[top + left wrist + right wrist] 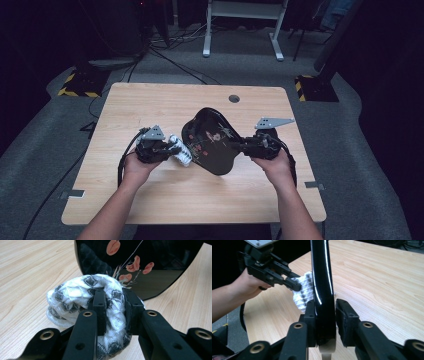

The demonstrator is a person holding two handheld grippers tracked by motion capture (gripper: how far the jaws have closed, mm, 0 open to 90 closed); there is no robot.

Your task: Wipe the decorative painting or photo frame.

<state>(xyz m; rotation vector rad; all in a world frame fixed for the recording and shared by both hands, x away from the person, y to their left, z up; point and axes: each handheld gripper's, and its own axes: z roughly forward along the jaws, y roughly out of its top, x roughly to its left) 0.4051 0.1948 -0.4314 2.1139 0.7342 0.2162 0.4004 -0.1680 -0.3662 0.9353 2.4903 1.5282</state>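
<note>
Flower pattern [130, 267] facing left tongs [113, 305]

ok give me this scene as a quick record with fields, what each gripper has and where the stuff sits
surface: light wooden table
left gripper: shut on a bunched white cloth with a dark pattern
right gripper: shut on the rim of a glossy black tray
tray pose: tilted up on edge, its inner face with red flower decoration turned toward the cloth
cloth and tray: cloth pressed against the tray's face
likely work: wiping the tray, judging by the contact
</note>
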